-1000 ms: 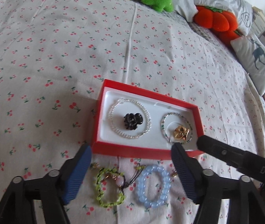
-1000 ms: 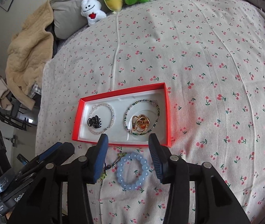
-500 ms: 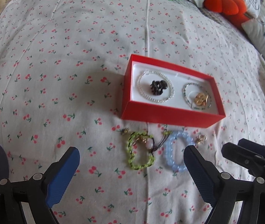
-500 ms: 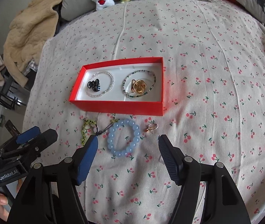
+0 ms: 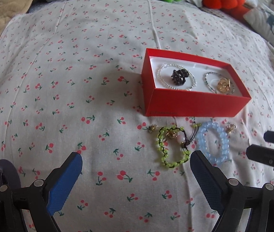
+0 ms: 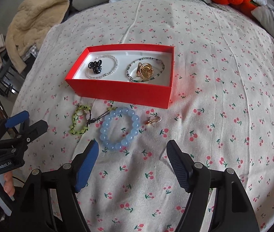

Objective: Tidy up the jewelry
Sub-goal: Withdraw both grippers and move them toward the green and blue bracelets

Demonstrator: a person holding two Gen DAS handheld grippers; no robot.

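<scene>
Cherry-print bedsheet (image 6: 224, 77) under everything. Open red cardboard box (image 6: 121, 91) at frame centre, holding a black hair claw (image 6: 95, 66) and a gold clip (image 6: 145, 71) inside bead strands. Just below: pale blue bead bracelet (image 6: 119, 128), green bead bracelet (image 6: 78, 121). Left gripper (image 5: 137, 174) and right gripper (image 6: 132, 160) both spread, just widened, gripping nothing.

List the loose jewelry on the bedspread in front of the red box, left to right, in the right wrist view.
green bead bracelet → blue bead bracelet → small gold clip
</scene>
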